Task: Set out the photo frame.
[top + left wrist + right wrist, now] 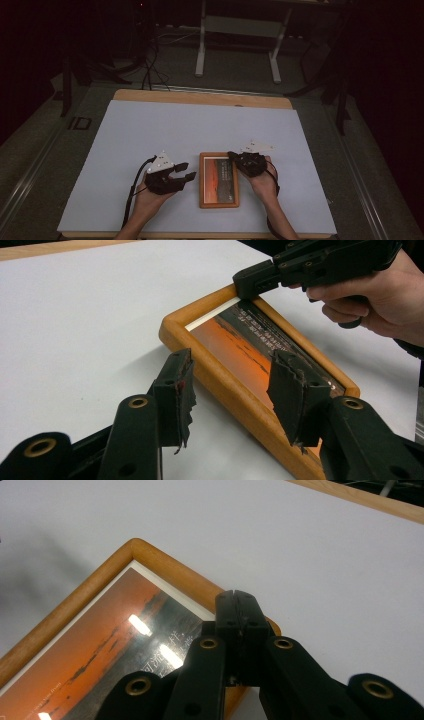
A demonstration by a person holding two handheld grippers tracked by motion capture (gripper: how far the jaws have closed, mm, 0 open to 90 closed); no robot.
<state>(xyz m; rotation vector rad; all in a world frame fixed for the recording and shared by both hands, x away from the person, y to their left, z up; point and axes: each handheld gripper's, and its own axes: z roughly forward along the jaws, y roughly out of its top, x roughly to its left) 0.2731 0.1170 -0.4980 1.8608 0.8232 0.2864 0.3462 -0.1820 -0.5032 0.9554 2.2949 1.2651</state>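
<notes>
A: What is seen on the table point(150, 125)?

B: A pale sheet is spread over a wooden table, and a wooden picture frame point(219, 203) is laid flat on it, at about six o'clock from the table's middle, near the front edge. An orange picture with lines of small pale print is held in the frame; in the right gripper view point(60, 615) ceiling lights are mirrored in its glass.

A: How is the left gripper placed?

B: The left gripper point(183, 171) is held in the left hand point(150, 196) at nine o'clock from the frame, just beside its long edge. Its jaws are spread apart and nothing is gripped between them. In the left gripper view point(230, 395) the frame's near rail point(225, 390) is seen through the gap between the jaws; whether it is touched cannot be told.

A: And the right one?

B: The right gripper point(233, 156) is held in the right hand point(264, 182) at the frame's far corner, at about one o'clock from the frame's centre. In the right gripper view point(237, 600) its jaws are pressed together with no gap, their tips set over the corner of the rail. No object is seen clamped between them.
</notes>
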